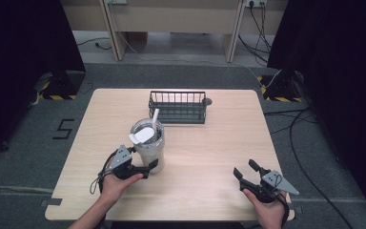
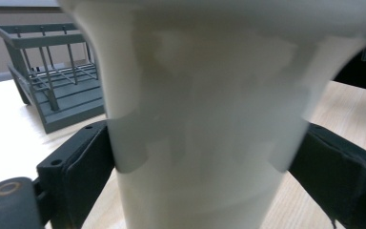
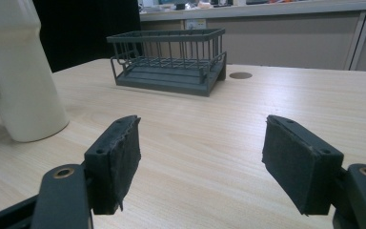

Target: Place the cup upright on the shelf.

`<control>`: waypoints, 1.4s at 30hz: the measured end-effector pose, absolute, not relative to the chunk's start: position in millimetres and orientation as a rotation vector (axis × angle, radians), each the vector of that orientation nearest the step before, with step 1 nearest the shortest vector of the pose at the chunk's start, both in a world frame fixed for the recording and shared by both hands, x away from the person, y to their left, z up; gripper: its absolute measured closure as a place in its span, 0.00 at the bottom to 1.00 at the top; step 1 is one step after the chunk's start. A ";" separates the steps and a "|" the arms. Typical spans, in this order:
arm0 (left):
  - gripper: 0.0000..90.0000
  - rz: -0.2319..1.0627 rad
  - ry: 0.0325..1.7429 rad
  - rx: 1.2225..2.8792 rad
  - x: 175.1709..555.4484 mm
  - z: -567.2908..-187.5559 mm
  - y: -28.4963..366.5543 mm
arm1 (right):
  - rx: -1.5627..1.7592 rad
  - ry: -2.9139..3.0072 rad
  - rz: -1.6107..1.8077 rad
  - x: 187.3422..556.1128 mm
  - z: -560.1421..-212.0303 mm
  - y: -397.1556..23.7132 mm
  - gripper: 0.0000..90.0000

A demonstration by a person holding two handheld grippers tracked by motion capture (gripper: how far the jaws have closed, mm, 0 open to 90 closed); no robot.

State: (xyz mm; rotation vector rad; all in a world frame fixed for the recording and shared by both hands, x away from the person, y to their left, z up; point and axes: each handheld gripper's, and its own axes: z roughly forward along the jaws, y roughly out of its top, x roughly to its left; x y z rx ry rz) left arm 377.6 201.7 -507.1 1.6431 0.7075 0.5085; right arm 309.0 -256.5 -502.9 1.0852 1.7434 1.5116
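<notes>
My left gripper (image 1: 145, 169) is clamped on the lower body of a tall cream-white tumbler (image 1: 148, 143) with a clear lid and a white straw; both black pads (image 2: 88, 164) press its sides where the wide upper part tapers to a narrower base. The tumbler stands upright on the light wooden table (image 1: 209, 157), left of centre, its base on the surface. At about one o'clock from it, near the far edge, sits a dark grey wire basket (image 1: 177, 106), apart from it. My right gripper (image 1: 245, 171) hovers at the table's five o'clock corner, jaws spread wide, holding nothing.
</notes>
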 end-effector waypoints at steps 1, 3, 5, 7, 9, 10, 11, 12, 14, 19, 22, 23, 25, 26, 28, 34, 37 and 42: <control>0.09 0.508 0.703 1.646 379.4 -506.5 200.3 | 1.085 1.744 1.512 309.2 -503.1 -256.5 0.33; 0.09 0.508 0.693 1.649 382.2 -505.9 198.6 | 1.087 1.746 1.512 309.5 -503.5 -256.3 0.33; 0.09 0.504 0.688 1.648 385.1 -506.1 196.8 | 1.089 1.749 1.511 309.7 -503.8 -256.2 0.33; 0.09 0.509 0.681 1.657 388.2 -506.9 193.8 | 1.090 1.751 1.509 310.0 -504.1 -256.0 0.33; 0.10 0.511 0.675 1.667 389.8 -508.3 191.5 | 1.091 1.751 1.510 310.1 -504.4 -255.6 0.33; 0.10 0.510 0.672 1.672 390.3 -509.0 191.1 | 1.091 1.752 1.510 310.3 -504.5 -255.6 0.33; 0.10 0.507 0.669 1.679 390.9 -510.2 191.5 | 1.091 1.752 1.509 310.2 -504.5 -255.7 0.33; 0.10 0.502 0.668 1.677 391.3 -511.2 192.3 | 1.091 1.752 1.509 310.4 -504.6 -255.8 0.33; 0.10 0.488 0.669 1.668 391.4 -513.0 193.7 | 1.094 1.751 1.511 310.5 -504.9 -256.2 0.33; 0.10 0.488 0.671 1.644 390.3 -515.1 193.9 | 1.105 1.751 1.512 311.3 -505.8 -256.7 0.33; 0.10 0.495 0.671 1.658 388.7 -517.5 195.3 | 1.106 1.751 1.514 311.2 -505.9 -256.4 0.33; 0.10 0.494 0.674 1.663 388.4 -517.9 195.7 | 1.105 1.751 1.514 311.1 -505.9 -256.5 0.33; 0.10 0.503 0.670 1.677 388.0 -518.3 195.2 | 1.107 1.752 1.516 311.3 -506.0 -256.7 0.33; 0.11 0.505 0.670 1.678 387.9 -518.6 194.9 | 1.107 1.752 1.517 311.6 -506.1 -256.8 0.33; 0.11 0.501 0.673 1.673 388.2 -519.0 195.0 | 1.108 1.751 1.519 311.8 -506.0 -256.8 0.33; 0.11 0.497 0.671 1.680 388.7 -517.8 196.0 | 1.110 1.753 1.518 312.4 -506.7 -257.3 0.34; 0.11 0.495 0.667 1.688 389.0 -516.9 196.1 | 1.112 1.752 1.518 312.4 -506.6 -257.6 0.34; 0.12 0.489 0.677 1.692 389.8 -515.6 196.6 | 1.113 1.748 1.518 312.6 -506.7 -258.8 0.34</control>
